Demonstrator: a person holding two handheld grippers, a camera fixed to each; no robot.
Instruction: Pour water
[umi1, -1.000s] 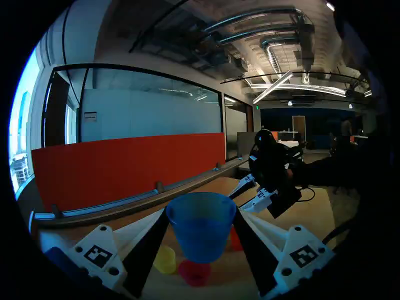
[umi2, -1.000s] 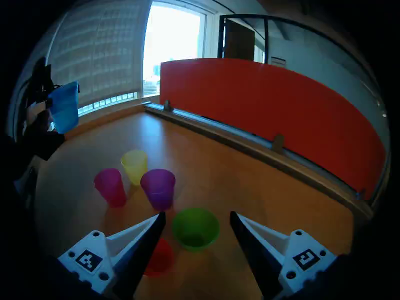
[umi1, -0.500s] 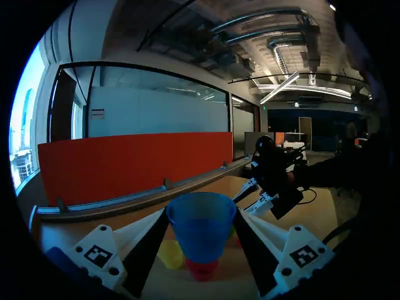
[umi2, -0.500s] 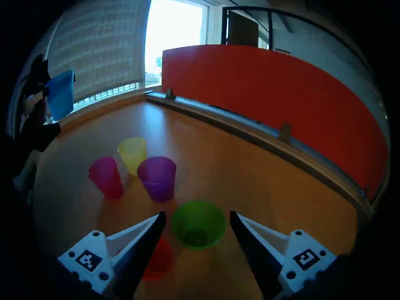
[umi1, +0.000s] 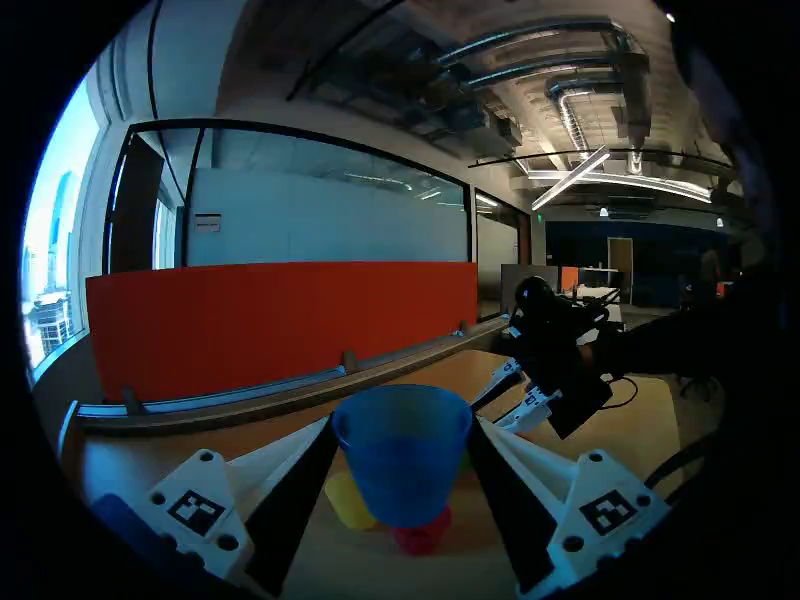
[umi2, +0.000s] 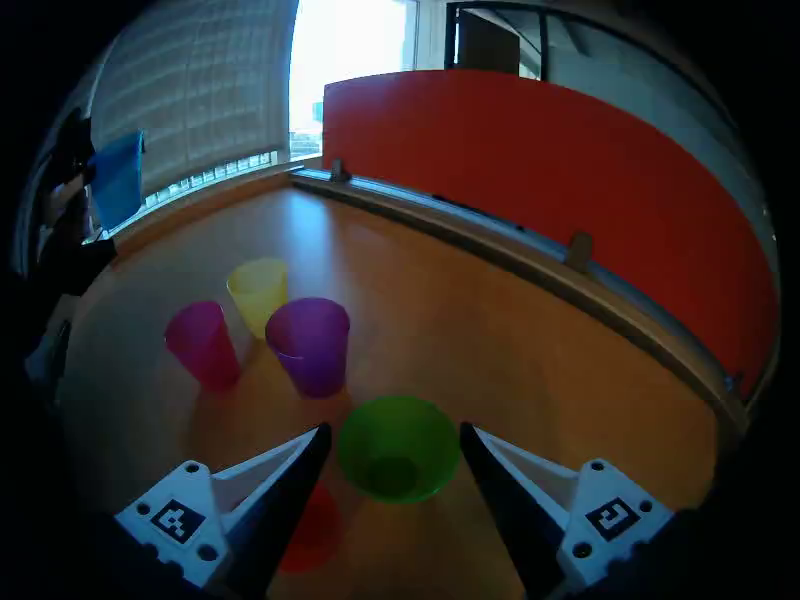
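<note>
My left gripper (umi1: 402, 440) is shut on a translucent blue cup (umi1: 402, 455), held upright above the wooden table (umi1: 300, 440). I cannot tell what the cup holds. Below it I see a yellow cup (umi1: 348, 500) and a red cup (umi1: 425, 538). In the right gripper view, my right gripper (umi2: 392, 440) is open with a green cup (umi2: 398, 460) standing on the table between its fingers, its rim close to both. The blue cup (umi2: 117, 180) also shows far left in that view. The right gripper (umi1: 520, 395) shows in the left gripper view too, held by a hand.
A purple cup (umi2: 308, 345), a magenta cup (umi2: 202, 343) and a yellow cup (umi2: 258, 290) stand in a cluster beyond the green one. A red cup (umi2: 312, 512) sits beside my right gripper's left finger. An orange partition (umi2: 560, 170) with a rail lines the table's far edge.
My right gripper has moved closer to the green cup, which now looks larger between its fingers. The left gripper has shifted a little with the blue cup still held.
</note>
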